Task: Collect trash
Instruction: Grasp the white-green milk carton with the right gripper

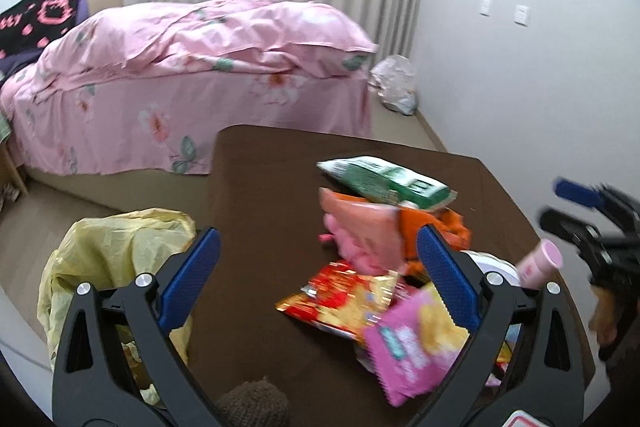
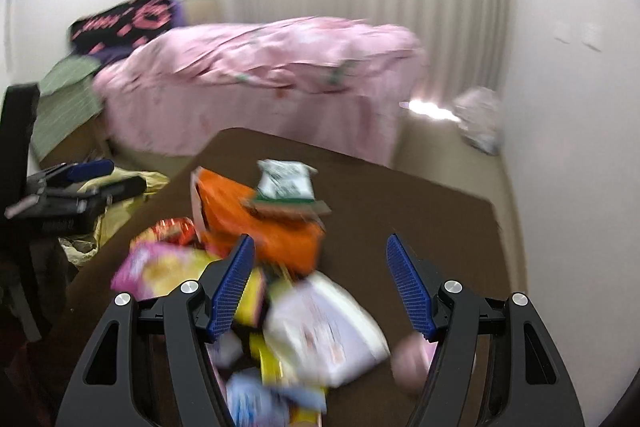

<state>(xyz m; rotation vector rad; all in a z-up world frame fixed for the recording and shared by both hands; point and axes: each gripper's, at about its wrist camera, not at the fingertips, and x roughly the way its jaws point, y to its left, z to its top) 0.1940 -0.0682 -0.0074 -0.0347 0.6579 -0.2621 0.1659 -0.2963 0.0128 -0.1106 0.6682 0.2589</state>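
Observation:
A heap of snack wrappers lies on the brown table [image 1: 260,187]. It holds a green packet [image 1: 384,181], an orange packet [image 1: 432,227], a red-and-yellow packet [image 1: 344,295], a pink-and-yellow packet [image 1: 412,347] and a pink cup [image 1: 538,263]. My left gripper [image 1: 318,231] is open above the heap's left side, holding nothing. A yellow trash bag [image 1: 116,255] hangs open off the table's left edge. My right gripper [image 2: 320,239] is open and empty over the heap, above a white packet [image 2: 324,327] and beside the orange packet [image 2: 260,227]. The right wrist view is blurred.
A bed with a pink floral cover [image 1: 192,67] stands beyond the table. A crumpled plastic bag [image 1: 394,83] lies on the floor by the right wall. A dark chair [image 2: 16,147] stands at the left. A brown knitted thing [image 1: 252,403] sits at the table's near edge.

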